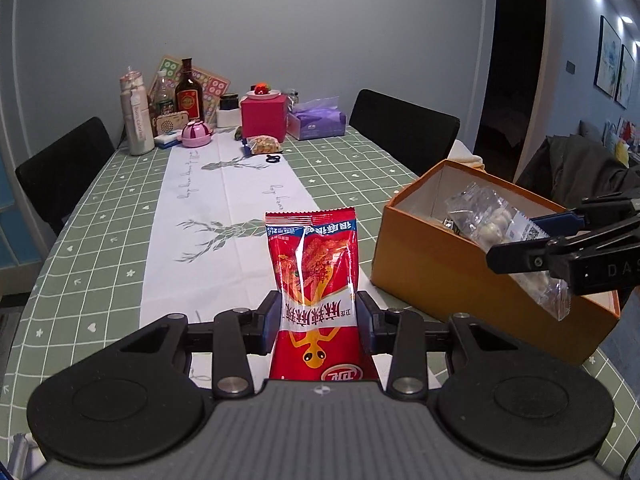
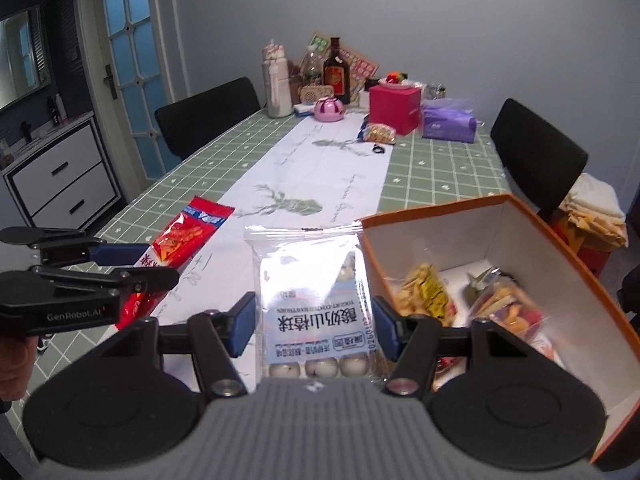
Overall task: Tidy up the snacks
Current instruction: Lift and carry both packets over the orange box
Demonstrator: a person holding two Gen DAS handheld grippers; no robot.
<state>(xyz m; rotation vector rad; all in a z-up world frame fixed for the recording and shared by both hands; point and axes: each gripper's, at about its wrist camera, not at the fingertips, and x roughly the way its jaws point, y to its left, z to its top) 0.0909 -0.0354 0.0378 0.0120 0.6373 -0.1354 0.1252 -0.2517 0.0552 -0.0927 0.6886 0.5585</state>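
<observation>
My left gripper (image 1: 318, 316) is shut on a red snack packet (image 1: 314, 264), which stands up between the blue pads above the table; the same packet (image 2: 180, 240) and the left gripper (image 2: 132, 264) show at the left of the right wrist view. My right gripper (image 2: 314, 324) is shut on a clear bag of white yogurt hawthorn balls (image 2: 310, 280), held just left of the orange box (image 2: 532, 216). In the left wrist view that bag (image 1: 496, 228) hangs over the orange box (image 1: 432, 264) in the right gripper (image 1: 520, 240). Two snack bags (image 2: 424, 292) lie inside the box.
The table has a green checked cloth (image 1: 100, 232) with a white runner. At its far end stand bottles (image 1: 188, 92), a red box (image 1: 264, 118), a purple tissue pack (image 1: 316, 120) and a small snack bag (image 1: 262, 145). Black chairs (image 1: 404, 128) flank the table.
</observation>
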